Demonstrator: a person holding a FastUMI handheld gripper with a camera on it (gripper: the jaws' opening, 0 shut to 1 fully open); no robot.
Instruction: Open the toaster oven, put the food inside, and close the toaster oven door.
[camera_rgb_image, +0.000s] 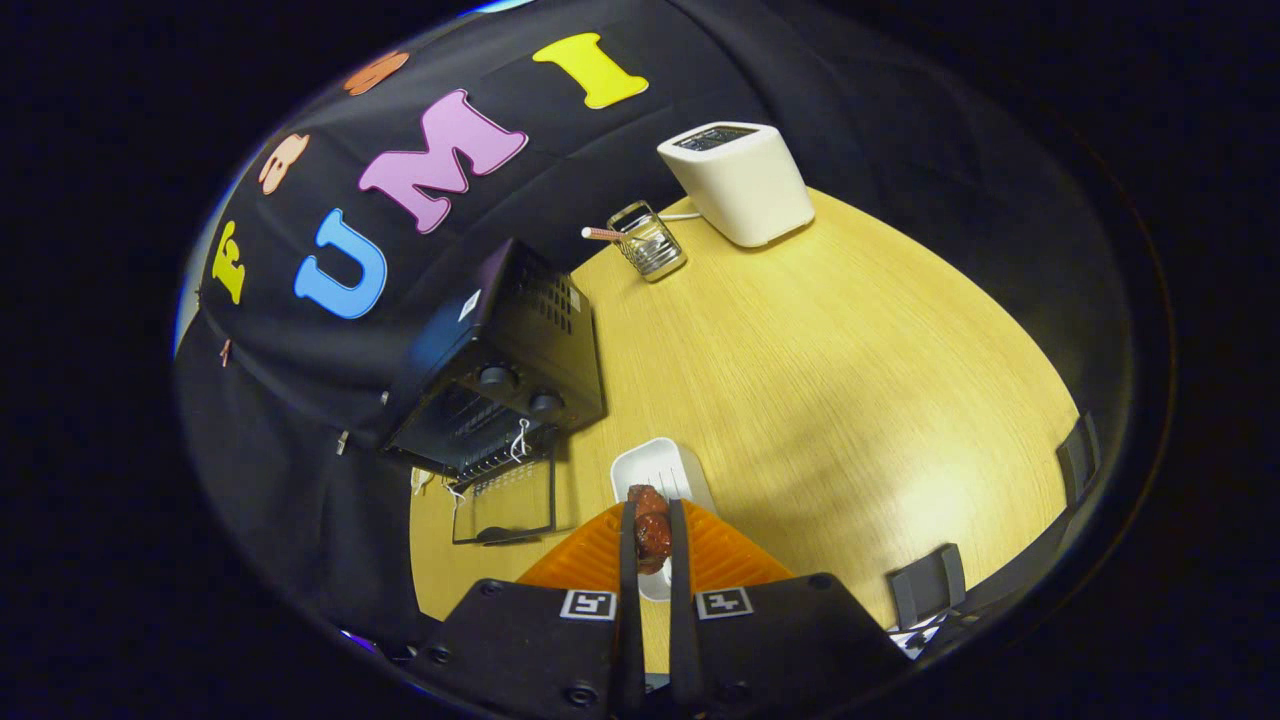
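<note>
My gripper (651, 528) is shut on a reddish-brown piece of food (651, 530), held between the two orange fingers (590, 555) above a small white dish (660, 468). The black toaster oven (505, 350) stands ahead and to the left of the fingers on the wooden table (850, 380). Its glass door (505, 495) hangs open and folded down, showing the wire rack (470, 425) inside. Two knobs sit on its front panel.
A white pop-up toaster (742, 180) stands at the far side of the table. Beside it is a clear glass holder (650, 240) with a striped straw. Black clamps (930, 580) grip the table's near right edge.
</note>
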